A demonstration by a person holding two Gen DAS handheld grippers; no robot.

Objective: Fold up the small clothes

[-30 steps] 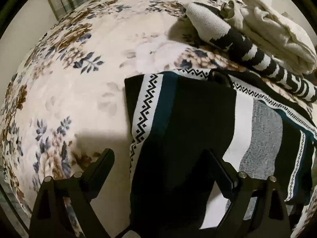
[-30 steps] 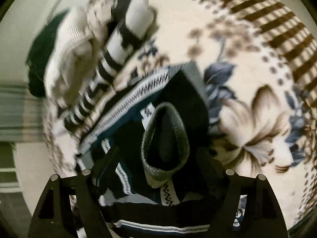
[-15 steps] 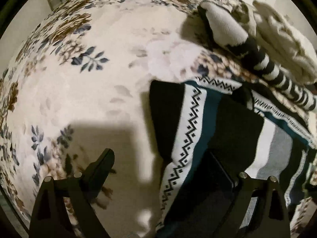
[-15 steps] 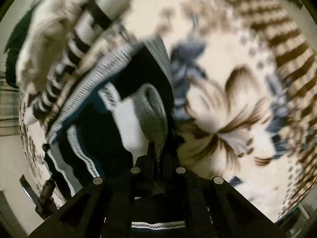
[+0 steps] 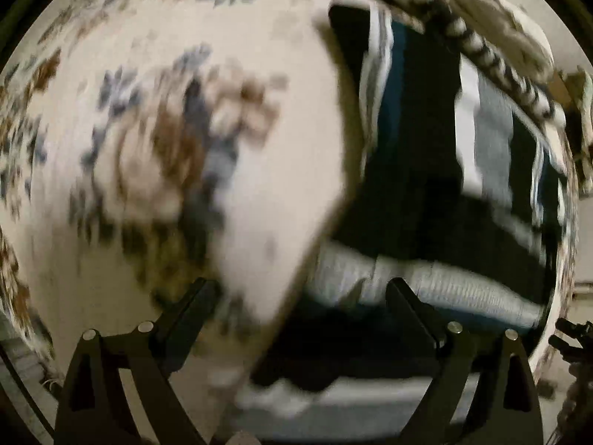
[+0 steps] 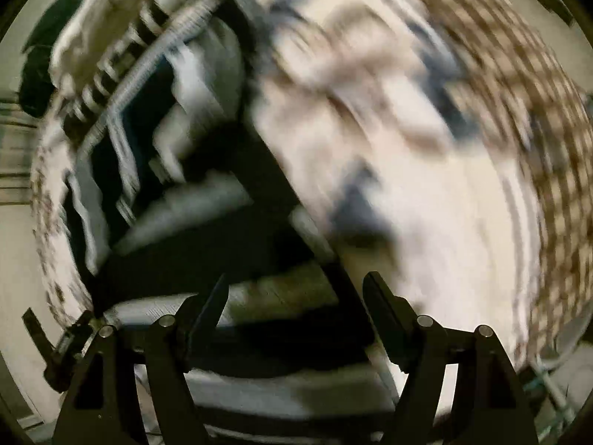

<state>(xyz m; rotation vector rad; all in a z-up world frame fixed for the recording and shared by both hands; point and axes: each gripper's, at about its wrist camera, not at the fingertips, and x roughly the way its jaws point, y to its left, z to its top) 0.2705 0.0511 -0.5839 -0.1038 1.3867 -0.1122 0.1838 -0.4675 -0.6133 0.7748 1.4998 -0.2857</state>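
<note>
The small knit garment [image 5: 426, 155], black with teal, white and grey bands, lies folded on the floral bedspread [image 5: 166, 141]. My left gripper [image 5: 300, 291] hangs open over its near left corner, fingers wide apart and pinching nothing. In the right wrist view the same garment [image 6: 155, 170] fills the lower left. My right gripper [image 6: 298, 289] is over its near edge with its jaws opening. Cloth lies below the gap, but the pads do not press on it. Both views are heavily blurred.
A black-and-white striped garment [image 5: 493, 63] and a cream pile of clothes [image 5: 515, 18] lie beyond the knit garment. They show again in the right wrist view, striped garment [image 6: 107, 78] and cream pile [image 6: 96, 29]. A dark green pillow [image 6: 35, 74] sits behind.
The right gripper, shut on a grey fold of the garment half a second ago, now stands open. Both views have swept sideways across the bed. The left gripper stayed open.
</note>
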